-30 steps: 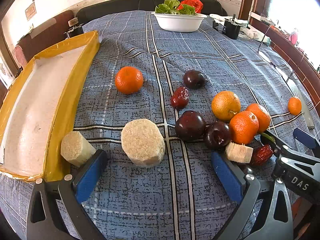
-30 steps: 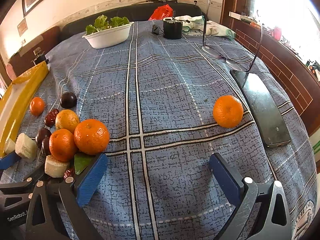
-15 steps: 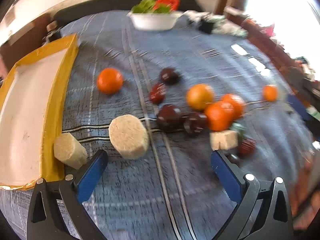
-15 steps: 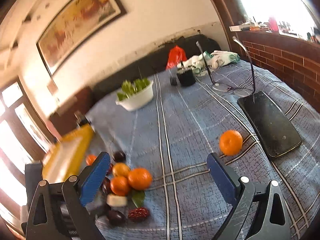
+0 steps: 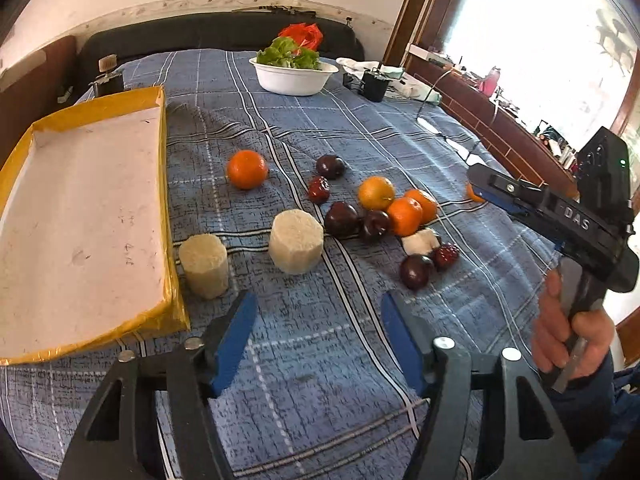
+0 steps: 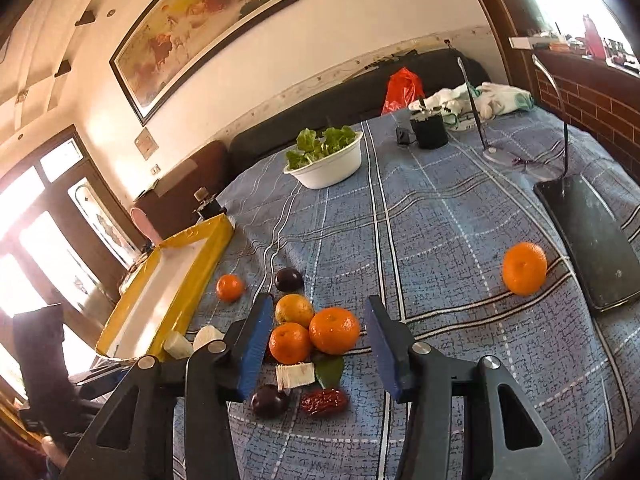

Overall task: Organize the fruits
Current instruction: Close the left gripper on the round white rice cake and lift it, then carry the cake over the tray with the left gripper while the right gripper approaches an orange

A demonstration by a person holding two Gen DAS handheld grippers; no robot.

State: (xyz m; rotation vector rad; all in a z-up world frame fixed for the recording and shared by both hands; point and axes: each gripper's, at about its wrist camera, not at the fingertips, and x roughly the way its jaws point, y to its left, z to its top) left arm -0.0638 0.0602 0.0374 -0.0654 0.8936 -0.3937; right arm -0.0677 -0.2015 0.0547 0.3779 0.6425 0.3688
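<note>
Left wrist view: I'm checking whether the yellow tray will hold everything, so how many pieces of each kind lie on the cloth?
Oranges: 5
Dark plums: 4
Red dates: 2
Pale cut chunks: 3
Total: 14

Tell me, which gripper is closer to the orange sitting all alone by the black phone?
Right. The right gripper hangs close beside that lone orange, which peeks out just behind its tip in the left wrist view. The left gripper is farther back, beyond the fruit pile. Both hold nothing.

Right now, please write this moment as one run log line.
left gripper: closing, empty | right gripper: closing, empty, above orange cluster | tray: no fruit | fruit: all on cloth
</note>
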